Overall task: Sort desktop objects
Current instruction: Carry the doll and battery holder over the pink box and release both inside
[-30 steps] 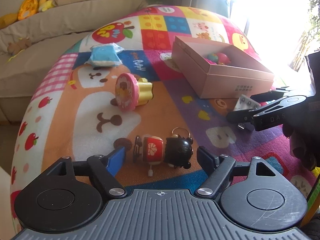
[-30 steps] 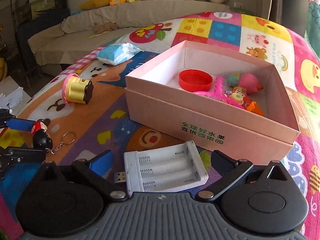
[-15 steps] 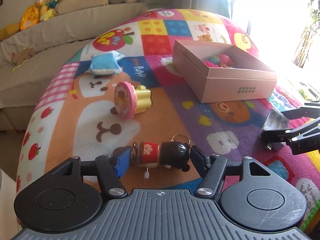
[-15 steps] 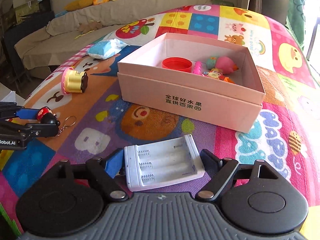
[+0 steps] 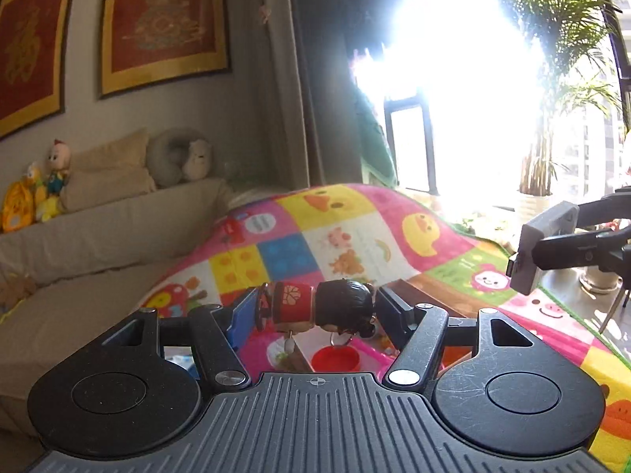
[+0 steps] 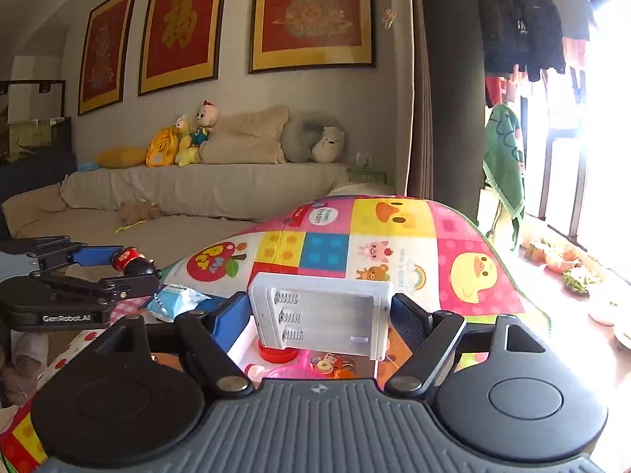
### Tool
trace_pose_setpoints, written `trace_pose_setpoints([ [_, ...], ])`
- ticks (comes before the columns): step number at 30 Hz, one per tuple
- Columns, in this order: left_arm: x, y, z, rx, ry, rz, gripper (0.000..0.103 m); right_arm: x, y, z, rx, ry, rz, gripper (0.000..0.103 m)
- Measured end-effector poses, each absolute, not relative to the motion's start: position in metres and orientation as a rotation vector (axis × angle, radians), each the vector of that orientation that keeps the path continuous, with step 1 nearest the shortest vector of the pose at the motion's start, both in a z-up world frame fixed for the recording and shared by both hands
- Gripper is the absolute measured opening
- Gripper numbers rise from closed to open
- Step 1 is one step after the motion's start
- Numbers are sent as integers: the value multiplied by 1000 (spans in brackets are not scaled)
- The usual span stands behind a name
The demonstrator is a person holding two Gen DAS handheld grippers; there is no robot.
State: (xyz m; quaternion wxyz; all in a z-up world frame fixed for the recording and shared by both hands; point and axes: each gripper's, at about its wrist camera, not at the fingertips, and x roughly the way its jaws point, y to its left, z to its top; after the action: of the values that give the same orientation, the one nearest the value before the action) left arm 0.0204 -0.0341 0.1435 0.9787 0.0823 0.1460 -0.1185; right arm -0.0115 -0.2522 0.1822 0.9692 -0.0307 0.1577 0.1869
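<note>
My left gripper [image 5: 315, 309] is shut on a small doll keychain [image 5: 315, 307] with a red body and black head, held in the air above the pink box, whose red lid [image 5: 335, 358] shows just below. My right gripper [image 6: 319, 315] is shut on a white battery holder [image 6: 321, 317], also lifted over the box, where the red lid [image 6: 276, 352] and small toys [image 6: 327, 364] lie. The left gripper and doll [image 6: 132, 262] show at left in the right wrist view. The battery holder [image 5: 536, 248] shows at right in the left wrist view.
The colourful play mat [image 6: 394, 244] covers the table. A blue tissue pack [image 6: 175, 301] lies on it at left. A beige sofa [image 6: 197, 193] with plush toys stands behind. A bright window and plants [image 5: 552, 79] are at right.
Both grippers have risen from the mat with their objects, the doll keychain and the battery holder, and moved over the pink box. The views now tilt up toward the wall.
</note>
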Motion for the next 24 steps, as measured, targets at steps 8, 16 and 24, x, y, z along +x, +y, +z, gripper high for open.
trace_pose_setpoints([
  [8,108,-69,92,154,424,-267,70,29,-253,137,-56,460,347,78],
  [16,127,-49,72,67,497,-234,83,52,-255,114,-45,527,294,78],
  [24,29,-4,53,46,492,-194,96,87,-236,113,-46,574,304,79],
])
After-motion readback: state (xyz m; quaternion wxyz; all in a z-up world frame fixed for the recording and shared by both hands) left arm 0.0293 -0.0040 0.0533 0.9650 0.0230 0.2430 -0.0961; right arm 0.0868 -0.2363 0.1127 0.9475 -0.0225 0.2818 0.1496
